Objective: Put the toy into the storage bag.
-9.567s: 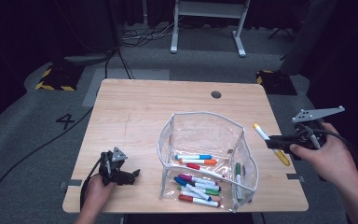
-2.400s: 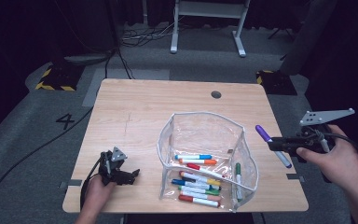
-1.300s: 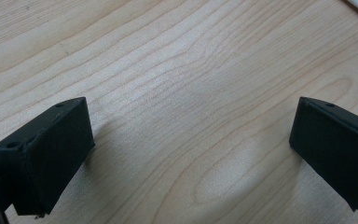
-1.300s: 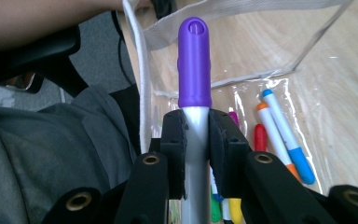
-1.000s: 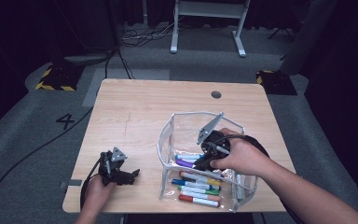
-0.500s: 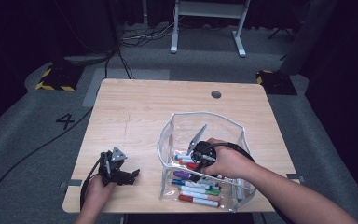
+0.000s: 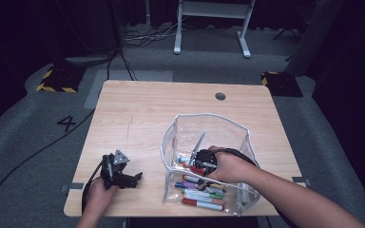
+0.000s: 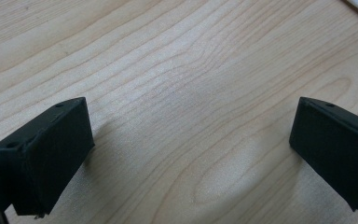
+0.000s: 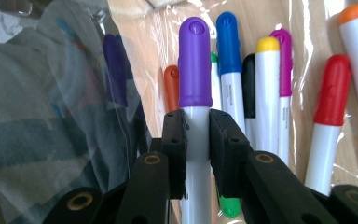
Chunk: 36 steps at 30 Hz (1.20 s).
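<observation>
The clear pouch [image 7: 209,128] stands open near the table's [image 7: 147,114] front right edge, its rim bowed wide. The far and left parts of the table are bare wood, so there is free room there, and the left gripper [image 7: 132,178] sits near the front left edge, just beside the pouch. In the left gripper view its jaws stand wide apart over bare wood with nothing between them.

The right gripper [image 9: 197,140] is down inside the pouch, above the markers [image 7: 202,194] lying on its floor. Its jaws are clamped on the white barrel of a purple marker [image 9: 195,65], just below the cap; the cap is a rounded violet cylinder with a dimple at its tip, pointing away from the jaws. Beyond it lie markers with blue, yellow, magenta, black, orange and red caps, side by side.

In the high view the right hand [image 7: 230,166] covers the held marker and the jaws. The pouch's crinkled film blurs the left of the right gripper view. Whether the purple marker touches the others cannot be told.
</observation>
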Motion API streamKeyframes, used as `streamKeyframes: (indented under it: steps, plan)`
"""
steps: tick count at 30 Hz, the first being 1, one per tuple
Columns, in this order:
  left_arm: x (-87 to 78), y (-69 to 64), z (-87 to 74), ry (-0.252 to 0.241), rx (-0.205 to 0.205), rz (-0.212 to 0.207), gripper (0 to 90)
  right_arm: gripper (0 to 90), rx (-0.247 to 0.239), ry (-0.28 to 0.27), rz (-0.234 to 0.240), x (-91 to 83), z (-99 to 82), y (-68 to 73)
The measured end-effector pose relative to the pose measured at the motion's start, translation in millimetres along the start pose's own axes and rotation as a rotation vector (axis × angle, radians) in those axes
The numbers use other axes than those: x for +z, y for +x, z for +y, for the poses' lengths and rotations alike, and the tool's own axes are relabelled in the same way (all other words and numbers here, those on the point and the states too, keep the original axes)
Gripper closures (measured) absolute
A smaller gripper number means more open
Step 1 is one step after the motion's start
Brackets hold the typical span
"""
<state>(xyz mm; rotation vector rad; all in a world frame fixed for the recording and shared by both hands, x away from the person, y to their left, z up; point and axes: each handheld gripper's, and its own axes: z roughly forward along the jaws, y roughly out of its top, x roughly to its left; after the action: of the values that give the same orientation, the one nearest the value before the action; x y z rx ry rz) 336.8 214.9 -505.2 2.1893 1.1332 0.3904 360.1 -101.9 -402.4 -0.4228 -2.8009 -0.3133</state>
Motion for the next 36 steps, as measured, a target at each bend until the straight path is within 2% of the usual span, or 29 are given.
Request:
streamKeyframes:
  steps: [2, 3, 4, 6, 7, 8, 10, 12, 14, 18, 20, 27, 32, 36]
  plan:
    - [-0.3, 0.2, -0.2, 0.001, 0.006, -0.001, 0.0, 64.4, 0.029, 0.004, 0.03, 3.8, -1.6, 0.1]
    - [-0.3, -0.1, -0.4, 0.0, 0.002, -0.005, 0.0, 56.5, 0.025, -0.015, 0.011, 5.8, -2.4, -0.1]
    - [-0.3, 0.0, -0.4, 0.001, 0.003, -0.005, 0.0, 53.2, 0.023, -0.044, -0.022, 5.6, -3.2, -1.1]
    - [-0.4, 0.4, -0.3, 0.001, 0.007, -0.004, 0.0, 51.3, 0.015, -0.067, -0.072, -0.4, -4.0, -3.4]
    - [-0.5, 0.7, -0.1, 0.002, 0.012, -0.002, 0.0, 50.1, 0.016, -0.101, -0.111, -7.3, -4.4, -4.6]
    - [-0.5, 0.7, -0.1, 0.002, 0.012, -0.002, 0.0, 48.9, 0.017, -0.128, -0.13, -12.5, -4.7, -5.6]
    - [0.0, 0.7, 0.3, 0.002, 0.01, -0.005, 0.0, 48.1, 0.032, -0.213, -0.173, -29.5, -6.3, -6.7]
    - [0.2, 0.8, 0.4, 0.002, 0.012, -0.007, 0.0, 48.2, 0.034, -0.275, -0.219, -45.1, -8.6, -6.3]
    - [0.0, 0.8, 0.4, 0.003, 0.01, -0.005, 0.0, 48.2, 0.052, -0.325, -0.248, -60.5, -12.0, -4.2]
    - [0.2, 0.8, 0.4, 0.002, 0.012, -0.006, 0.0, 49.2, 0.058, -0.419, -0.29, -90.8, -21.9, 2.7]
    - [0.1, 0.8, 0.4, 0.002, 0.012, -0.006, 0.0, 49.5, 0.058, -0.449, -0.303, -102.3, -27.7, 6.3]
    - [0.1, 0.8, 0.4, 0.002, 0.012, -0.007, 0.0, 49.8, 0.105, -0.549, -0.356, -139.8, -61.1, 16.1]
    - [0.1, 0.8, 0.4, 0.002, 0.012, -0.006, 0.0, 50.1, 0.154, -0.589, -0.376, -152.0, -92.2, 15.2]
    - [0.2, 0.7, 0.5, 0.003, 0.008, -0.004, 0.0, 50.3, 0.218, -0.624, -0.395, -158.4, -123.9, 9.9]
